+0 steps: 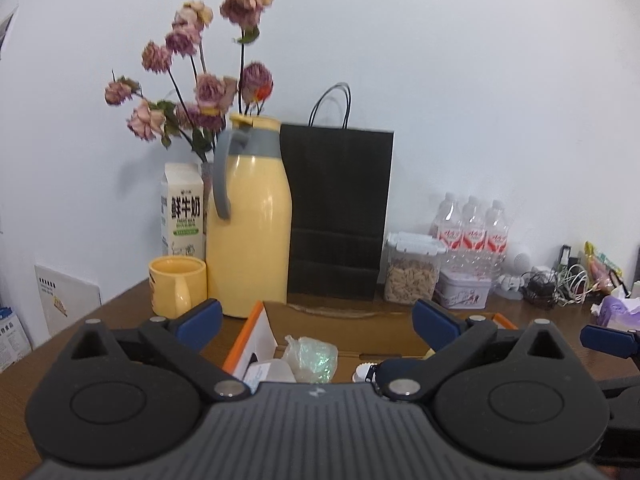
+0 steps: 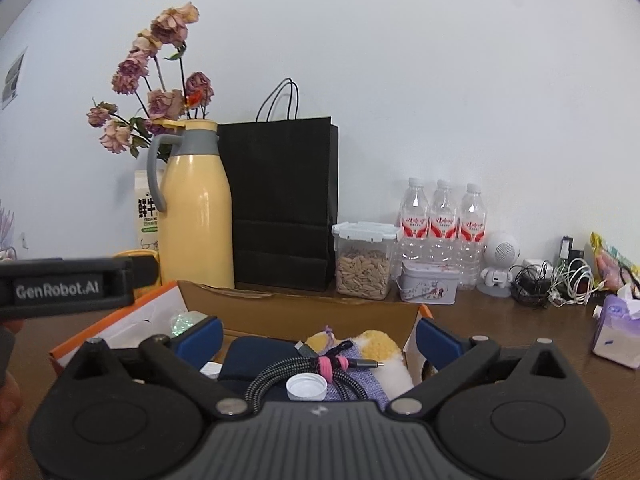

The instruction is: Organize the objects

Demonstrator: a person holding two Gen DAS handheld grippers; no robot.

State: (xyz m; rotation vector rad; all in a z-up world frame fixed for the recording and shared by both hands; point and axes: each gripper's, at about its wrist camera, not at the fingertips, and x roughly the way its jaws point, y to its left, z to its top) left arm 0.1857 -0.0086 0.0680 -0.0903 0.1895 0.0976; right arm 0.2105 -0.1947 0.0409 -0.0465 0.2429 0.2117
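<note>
Both claws are hanging with jaws spread wide, gripping nothing: the left claw [image 1: 316, 320] and right claw [image 2: 319, 338] are hovering over the open cardboard box [image 2: 304, 312], whose braided cable [image 2: 280, 374] is lying just below the right claw, on the counter [image 2: 520, 320].

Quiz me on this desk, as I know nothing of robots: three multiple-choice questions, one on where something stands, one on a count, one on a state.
1. The black bag stands: A left of the jug; B right of the jug; C inside the box.
2. Water bottles by the wall: A two; B three; C five.
3. The right tongs are: A open, empty; B shut on the cap; C shut on the cable.

Answers: 1 B, the bag adjoins the jug's right side. 2 B, three stand side by side. 3 A, the pads stand wide apart, nothing pressed between.
</note>
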